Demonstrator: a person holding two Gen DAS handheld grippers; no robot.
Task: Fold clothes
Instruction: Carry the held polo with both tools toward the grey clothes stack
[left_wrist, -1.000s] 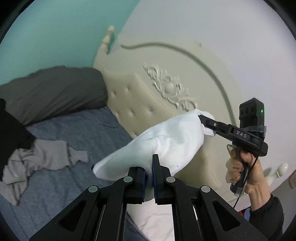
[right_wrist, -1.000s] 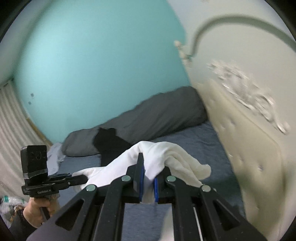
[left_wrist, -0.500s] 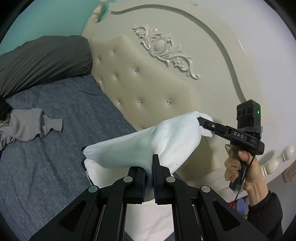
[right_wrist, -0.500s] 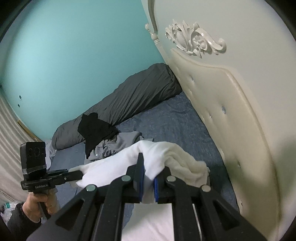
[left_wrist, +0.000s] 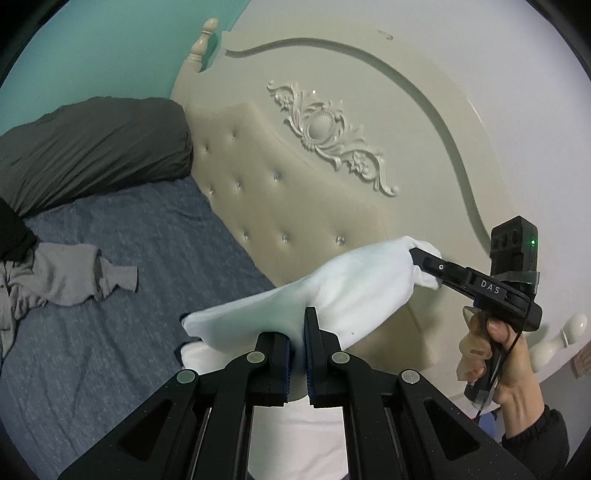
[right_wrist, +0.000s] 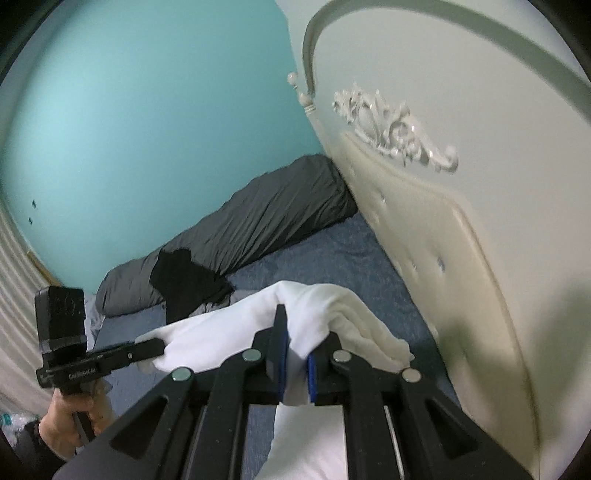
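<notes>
- White garment (left_wrist: 343, 295) is held in the air over the blue bed sheet (left_wrist: 122, 314), stretched between both grippers, close to the cream headboard (left_wrist: 295, 206).
- Left gripper (left_wrist: 298, 354) is clamped on the garment's near edge; cloth is pinched between the blue pads, and the rest hangs down below the jaws.
- Right gripper (left_wrist: 424, 264) is seen at 3 o'clock in the left wrist view, tips buried in the far end of the cloth; in its own view (right_wrist: 293, 363) the jaws are closed on a bunched fold.
- The left gripper appears at 9 o'clock in the right wrist view, biting the other end.
- Step in hand, as judged: the cloth is being carried or spread taut for a fold or for laying down. Which one cannot be told.
- Both grips should be kept firm and the span kept level and taut, so sag and creases are avoided.
- Bunching at the right gripper looks thick; an uneven edge is likely if it is laid down like that.
- Clearance from the headboard should be watched.
- Grey garment (left_wrist: 66, 280) and black garment (right_wrist: 184, 280) lie at 9 o'clock, near the dark pillow (left_wrist: 92, 147); a bare sheet patch should be used for laying down.
</notes>
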